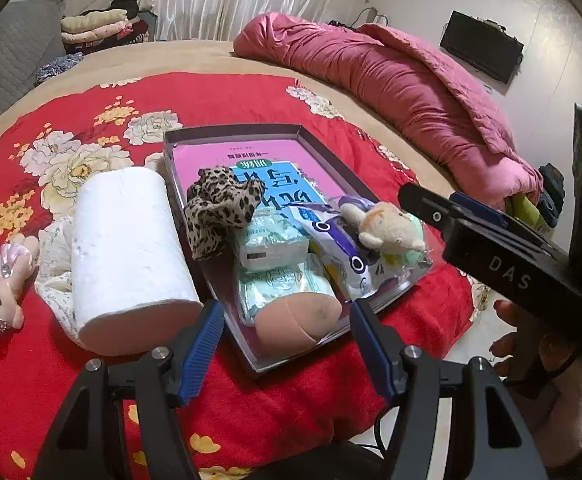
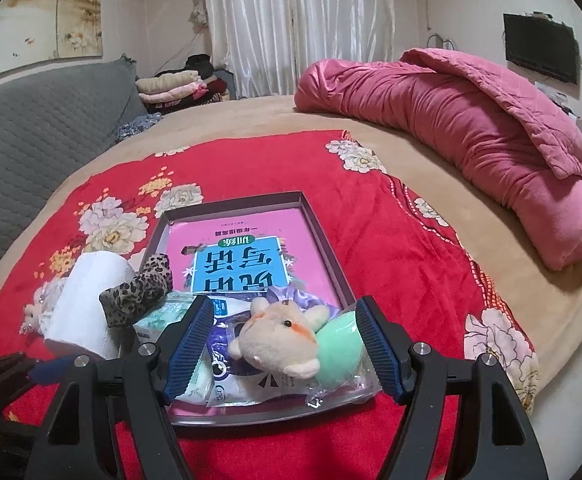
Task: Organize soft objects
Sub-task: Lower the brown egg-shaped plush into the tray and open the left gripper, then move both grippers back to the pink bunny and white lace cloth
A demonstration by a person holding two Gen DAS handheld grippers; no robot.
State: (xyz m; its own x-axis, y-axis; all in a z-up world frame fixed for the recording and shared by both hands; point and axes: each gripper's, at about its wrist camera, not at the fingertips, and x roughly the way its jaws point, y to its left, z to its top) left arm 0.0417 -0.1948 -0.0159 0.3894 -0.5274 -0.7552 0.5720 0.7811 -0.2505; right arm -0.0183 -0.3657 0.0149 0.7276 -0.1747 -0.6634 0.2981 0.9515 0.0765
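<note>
A shallow grey box (image 1: 291, 130) lies on a red flowered blanket (image 1: 251, 96) on the bed, and the soft things are gathered in its near part. The left claw (image 1: 287, 344) stands wide with nothing between its blue pads; a peach-coloured sponge (image 1: 297, 318) lies in the near corner of the box just beyond its tips, partly on a tissue pack (image 1: 279, 284). A leopard-print cloth (image 1: 221, 210) hangs over the box's left wall, and a white paper roll (image 1: 127, 256) lies outside the box on the blanket, left of the claw. Further left a small pink plush bear (image 1: 7, 276) lies on the blanket — well apart from the box.

The right claw (image 2: 285, 348) is wide too, holding nothing. Between its pads, seen from its own camera, sits a cream plush toy (image 2: 277, 340) on a plastic bag (image 2: 247, 384), with a green sponge (image 2: 339, 344) just beside it — the pads do not press on either one.
</note>
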